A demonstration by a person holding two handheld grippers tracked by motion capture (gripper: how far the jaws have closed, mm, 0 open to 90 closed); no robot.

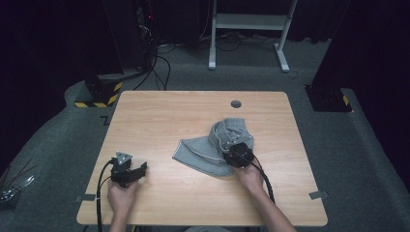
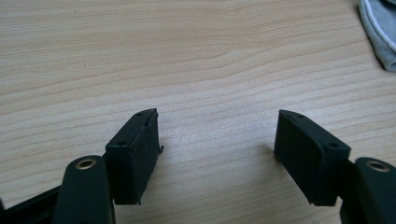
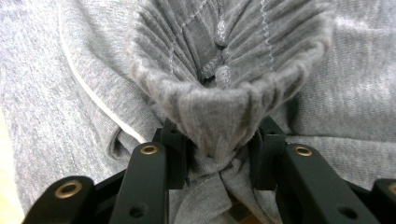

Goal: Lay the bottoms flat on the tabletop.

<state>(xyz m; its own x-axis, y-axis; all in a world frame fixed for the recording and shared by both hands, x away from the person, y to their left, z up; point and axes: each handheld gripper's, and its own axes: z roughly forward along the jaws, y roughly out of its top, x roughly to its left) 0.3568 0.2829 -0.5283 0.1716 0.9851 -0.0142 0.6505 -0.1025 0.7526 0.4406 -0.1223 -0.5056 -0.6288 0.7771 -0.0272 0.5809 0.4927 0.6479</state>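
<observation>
A grey garment [image 1: 212, 147] with white piping lies crumpled right of the table's middle. My right gripper [image 1: 238, 153] sits at its near right edge, its jaws shut on a bunched ribbed band [image 3: 217, 116] of the grey garment [image 3: 70, 93]. Far to the left, near the front edge, my left gripper [image 1: 135, 171] rests low over bare wood, held by a hand. In the left gripper view, the left gripper [image 2: 217, 154] has its jaws wide apart with nothing between them, and a corner of the garment [image 2: 378, 32] shows at the upper right.
The wooden table [image 1: 159, 116] has a dark round grommet [image 1: 236, 104] near its far edge. Tape pieces [image 1: 318, 195] mark the front corners. Beyond the table stand a white desk frame [image 1: 249, 29], cables and black stands on grey carpet.
</observation>
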